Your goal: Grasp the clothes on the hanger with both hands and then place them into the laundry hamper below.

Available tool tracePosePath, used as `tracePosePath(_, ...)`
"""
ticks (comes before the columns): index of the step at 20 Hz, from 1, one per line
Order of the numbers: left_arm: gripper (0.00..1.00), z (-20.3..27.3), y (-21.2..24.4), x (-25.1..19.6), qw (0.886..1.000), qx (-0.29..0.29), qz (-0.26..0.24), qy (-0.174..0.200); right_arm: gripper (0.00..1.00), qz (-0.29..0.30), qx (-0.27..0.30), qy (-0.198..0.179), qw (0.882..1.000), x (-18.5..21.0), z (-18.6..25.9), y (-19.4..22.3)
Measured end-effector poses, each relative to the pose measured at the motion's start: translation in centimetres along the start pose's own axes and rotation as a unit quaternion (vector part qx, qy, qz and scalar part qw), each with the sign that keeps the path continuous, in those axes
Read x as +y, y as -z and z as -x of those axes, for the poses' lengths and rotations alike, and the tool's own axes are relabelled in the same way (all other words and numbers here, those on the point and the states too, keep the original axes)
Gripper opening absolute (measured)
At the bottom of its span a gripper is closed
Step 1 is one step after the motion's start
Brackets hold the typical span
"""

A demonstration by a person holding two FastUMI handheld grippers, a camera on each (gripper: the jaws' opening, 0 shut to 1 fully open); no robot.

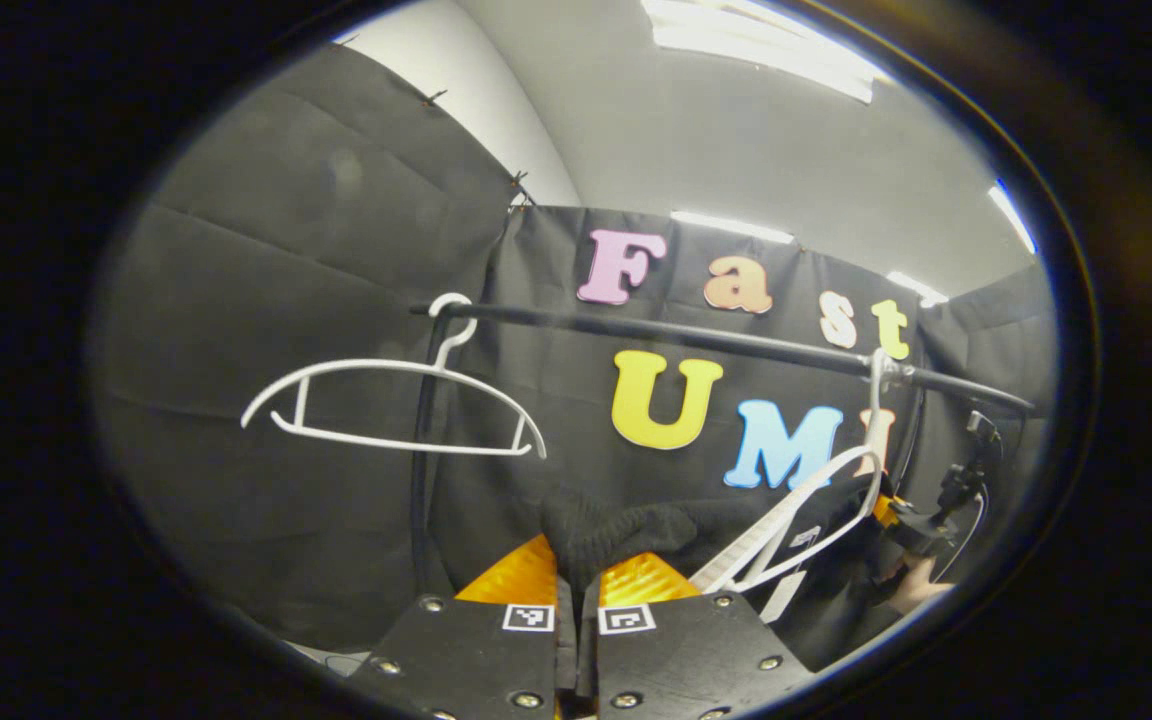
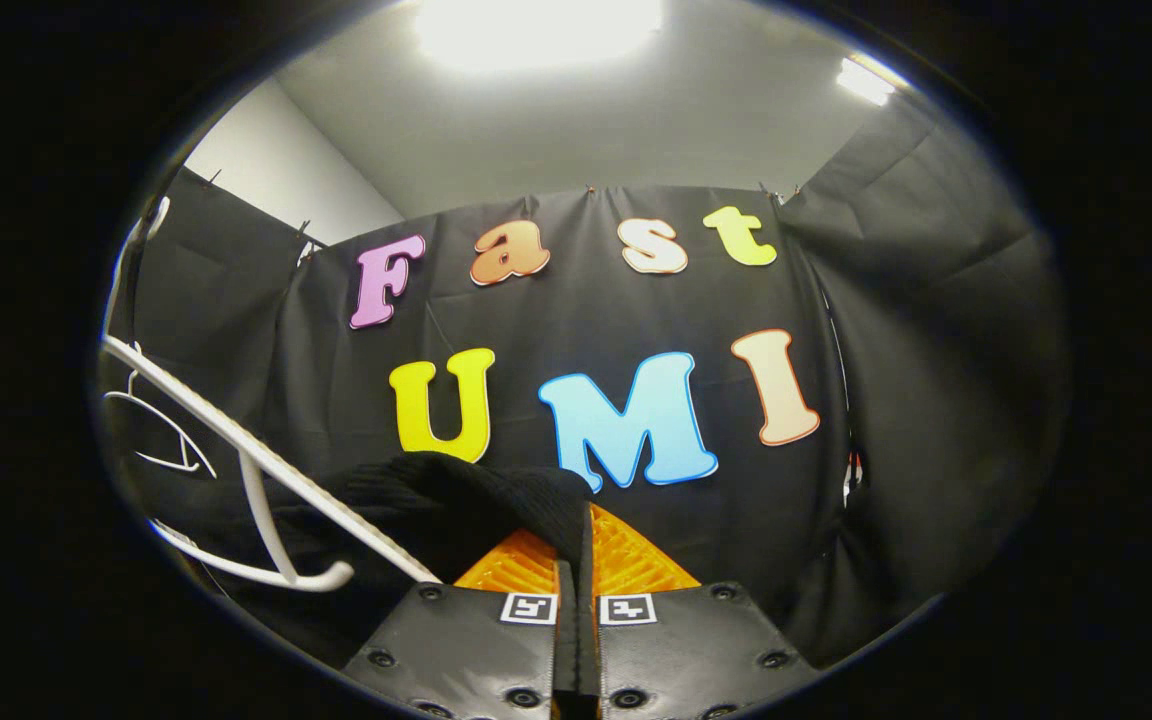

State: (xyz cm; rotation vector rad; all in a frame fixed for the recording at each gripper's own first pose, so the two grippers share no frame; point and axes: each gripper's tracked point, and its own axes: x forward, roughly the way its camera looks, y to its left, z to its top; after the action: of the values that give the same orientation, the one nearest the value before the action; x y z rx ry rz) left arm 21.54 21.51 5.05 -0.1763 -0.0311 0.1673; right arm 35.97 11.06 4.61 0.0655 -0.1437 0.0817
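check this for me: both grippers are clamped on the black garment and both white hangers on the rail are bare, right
Not quite. The hanger on the left is bare, but the other white hanger has the black garment draped around it, as the left gripper view shows. The left gripper and right gripper are both shut on the garment.

No word or number can be read on any thing here. The left gripper (image 1: 576, 572) bears two small square black-and-white coded markers (image 1: 528, 617), one on each finger just behind the jaws; they are patterns, not letters. The right gripper (image 2: 576, 548) bears the same pair of markers (image 2: 528, 607) in the same place. To the right of the left jaws, a white tag (image 1: 804, 537) on the clothes (image 1: 636, 530) is too small to read
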Motion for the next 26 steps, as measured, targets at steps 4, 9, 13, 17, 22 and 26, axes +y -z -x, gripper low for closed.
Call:
tracePosePath(4, 0.01, -2.2, 1.8, -1.4, 1.000, 0.024, -0.004, 0.001, 0.01, -0.018, 0.044, 0.011, 0.999, -1.1, 1.5, 3.5)
tracePosePath(9, 0.01, -0.5, 4.4, -0.8, 0.999, 0.044, -0.021, 0.003, 0.00, -0.012, 0.089, 0.017, 0.996, -2.0, 4.8, 6.8)
tracePosePath(13, 0.01, 1.2, 6.8, -0.1, 0.998, 0.065, 0.000, 0.000, 0.02, 0.000, 0.116, 0.025, 0.993, -2.3, 8.9, 8.3)
tracePosePath(17, 0.01, 4.0, 9.3, 0.8, 0.996, 0.092, -0.005, 0.001, 0.02, 0.015, 0.141, 0.033, 0.989, -2.2, 13.9, 9.3)
tracePosePath(22, 0.02, 5.0, 12.9, -1.5, 0.989, 0.120, -0.064, 0.061, 0.01, 0.029, 0.177, 0.043, 0.983, -2.0, 20.3, 10.9)
tracePosePath(26, 0.02, 6.6, 16.5, -4.6, 0.980, 0.152, -0.052, 0.116, 0.01, 0.033, 0.212, 0.040, 0.976, -0.7, 25.3, 12.9)
